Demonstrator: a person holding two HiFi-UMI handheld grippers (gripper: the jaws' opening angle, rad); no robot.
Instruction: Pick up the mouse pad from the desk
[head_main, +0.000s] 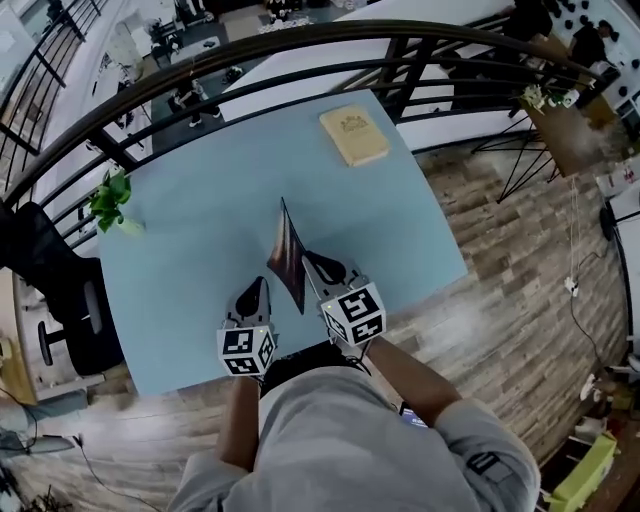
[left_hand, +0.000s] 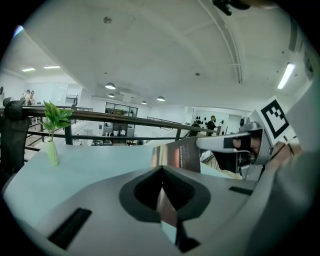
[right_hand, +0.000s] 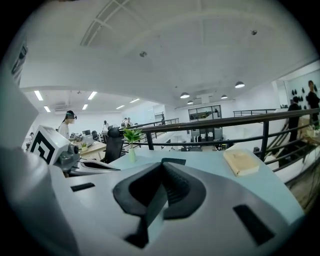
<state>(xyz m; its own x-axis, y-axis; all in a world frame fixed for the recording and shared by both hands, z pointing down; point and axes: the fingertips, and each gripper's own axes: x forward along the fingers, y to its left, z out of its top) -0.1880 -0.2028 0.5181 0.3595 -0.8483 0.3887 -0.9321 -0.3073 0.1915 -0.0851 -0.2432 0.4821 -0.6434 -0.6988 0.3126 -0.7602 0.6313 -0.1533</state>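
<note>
The lift is under way, judging by how things are lying. The mouse pad (head_main: 288, 255) is standing on edge over the near half of the blue desk (head_main: 190, 240), showing in the head view as a thin dark sheet between the two tools. The left gripper (head_main: 253, 296) is pinching it: in the left gripper view the sheet is running straight through the pressed-together jaws and rising beyond them. The right gripper (head_main: 322, 266) is gripping it from the other side, jaws nearly together with only the pad's thin edge between them. Both are pointing a little downward, away from the person.

The pad seems to be hanging clear of the desk, though whether its lowest corner is off the surface I cannot tell. A tan notebook (head_main: 353, 135) is lying well apart at the far edge, and a small green plant (head_main: 110, 200) is standing at the left edge – neither is crowding the work.

What is coming next is probably a plain raise. It is calling for both hands rising together, so the limp sheet is not twisting or sliding out of one pinch – and for firm pressure on both sides
</note>
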